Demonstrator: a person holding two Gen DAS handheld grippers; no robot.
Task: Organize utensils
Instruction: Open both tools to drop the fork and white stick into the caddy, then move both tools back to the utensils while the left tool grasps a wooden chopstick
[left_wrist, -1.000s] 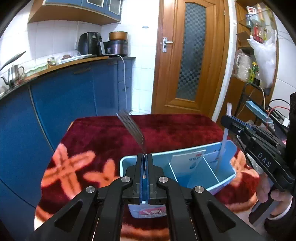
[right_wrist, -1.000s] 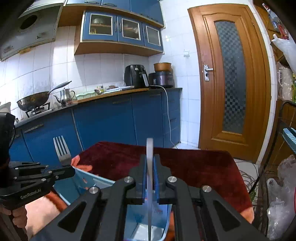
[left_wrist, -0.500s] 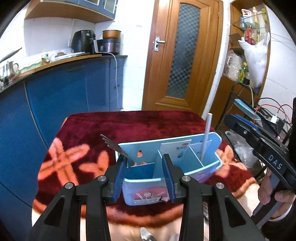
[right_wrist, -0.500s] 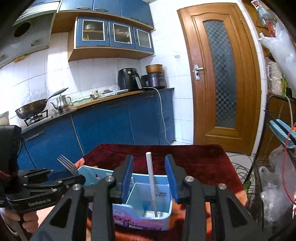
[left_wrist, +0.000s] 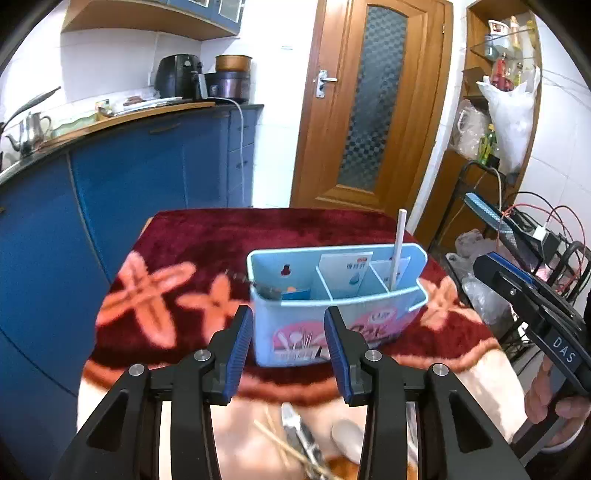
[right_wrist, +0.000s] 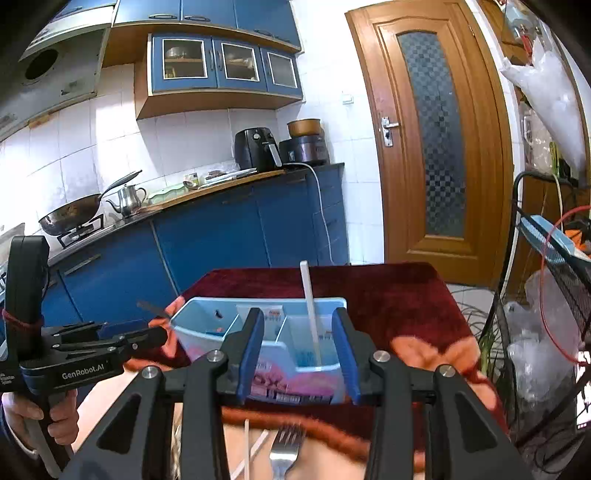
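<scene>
A light blue utensil holder (left_wrist: 332, 295) with three compartments stands on the red floral cloth; it also shows in the right wrist view (right_wrist: 258, 332). A white chopstick (left_wrist: 398, 247) stands upright in its right compartment, also seen in the right wrist view (right_wrist: 310, 314). A fork (left_wrist: 255, 286) lies tilted in the left compartment, its tines sticking out over the left rim (right_wrist: 153, 308). My left gripper (left_wrist: 288, 347) is open and empty, just in front of the holder. My right gripper (right_wrist: 297, 350) is open and empty, in front of the holder's right half.
Loose utensils lie on the near part of the table: a fork (right_wrist: 284, 450), white chopsticks (right_wrist: 245, 450), wooden chopsticks (left_wrist: 280, 443) and a spoon (left_wrist: 345, 435). Blue kitchen cabinets (left_wrist: 147, 177) stand left, a wooden door (left_wrist: 369, 110) behind, a wire rack (right_wrist: 546, 332) right.
Both grippers opened and drew back from the holder. The fork dropped from my left gripper into the left compartment; the white chopstick left my right gripper and stands in the right compartment.
</scene>
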